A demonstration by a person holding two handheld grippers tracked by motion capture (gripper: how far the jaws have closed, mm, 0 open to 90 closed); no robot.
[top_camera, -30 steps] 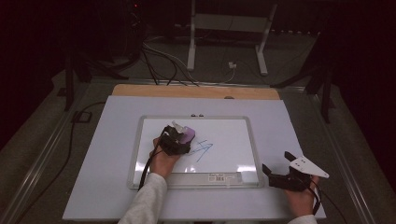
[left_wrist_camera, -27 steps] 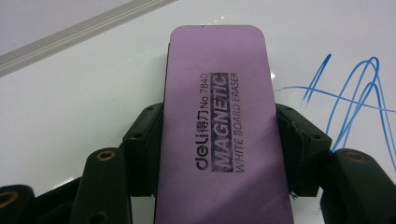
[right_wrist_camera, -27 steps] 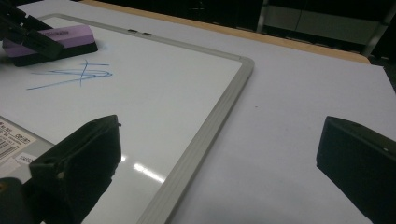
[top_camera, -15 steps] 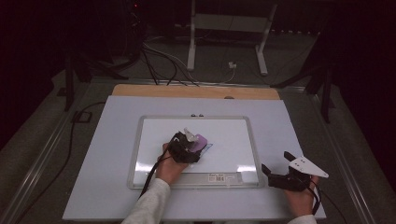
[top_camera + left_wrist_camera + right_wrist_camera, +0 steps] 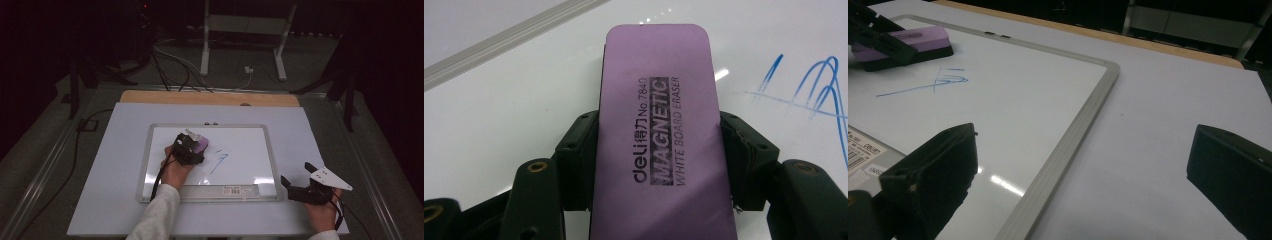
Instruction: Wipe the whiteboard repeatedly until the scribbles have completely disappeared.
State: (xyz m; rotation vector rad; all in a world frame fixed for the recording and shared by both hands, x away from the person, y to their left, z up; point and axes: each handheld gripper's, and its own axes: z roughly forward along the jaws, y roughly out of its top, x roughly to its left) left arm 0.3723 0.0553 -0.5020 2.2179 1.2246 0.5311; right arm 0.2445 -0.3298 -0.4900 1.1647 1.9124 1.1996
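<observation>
A purple magnetic whiteboard eraser (image 5: 663, 130) lies flat on the whiteboard (image 5: 250, 150), and my left gripper (image 5: 192, 145) is shut on its two long sides. In the high view the eraser (image 5: 200, 145) sits left of centre on the board. Blue marker strokes (image 5: 219, 161) remain just to its right, also seen as blue marker strokes (image 5: 819, 80) in the left gripper view. My right gripper (image 5: 296, 181) rests open on the table off the board's lower right corner, nothing between its fingers (image 5: 933, 175). From there the eraser (image 5: 908, 42) appears at far left.
The board's grey frame (image 5: 1073, 140) runs diagonally through the right gripper view. A white table mat (image 5: 320, 135) surrounds the board, with a wooden strip (image 5: 210, 98) at the far edge. Cables (image 5: 170, 65) and a stand (image 5: 245, 30) lie on the floor beyond.
My left gripper has slid the eraser across the board over the marks and back to the left, leaving fewer blue strokes. The right gripper has stayed put.
</observation>
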